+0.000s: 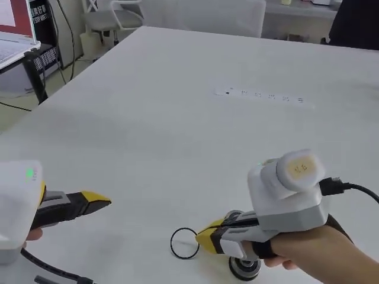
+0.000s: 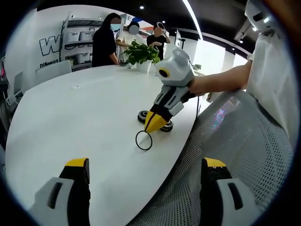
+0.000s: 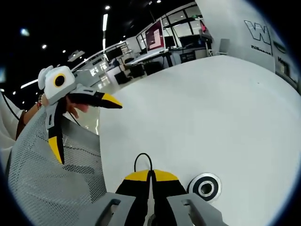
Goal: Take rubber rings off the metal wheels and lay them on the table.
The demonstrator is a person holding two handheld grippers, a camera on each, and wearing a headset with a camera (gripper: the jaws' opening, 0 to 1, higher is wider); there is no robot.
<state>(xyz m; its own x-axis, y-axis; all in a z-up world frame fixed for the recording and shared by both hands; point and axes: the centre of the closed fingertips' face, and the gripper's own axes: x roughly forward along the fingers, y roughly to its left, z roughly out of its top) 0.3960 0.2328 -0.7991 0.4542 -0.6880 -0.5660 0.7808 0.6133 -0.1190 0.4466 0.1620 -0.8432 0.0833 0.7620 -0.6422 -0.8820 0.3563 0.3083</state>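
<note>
Evidently light, thin and springy, the rubber ring (image 1: 185,243) sits nipped at its right rim in the clenched fingers of the right gripper (image 1: 204,239), the left gripper (image 1: 95,200) released.

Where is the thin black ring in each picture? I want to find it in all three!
Head view: the thin black rubber ring lies on the white table, bottom middle.
Left gripper view: ring near the middle, by the table's edge.
Right gripper view: ring low in the middle, looping out past the jaws.
Shared landmark: the right gripper, its yellow tips pinching the ring.
</note>
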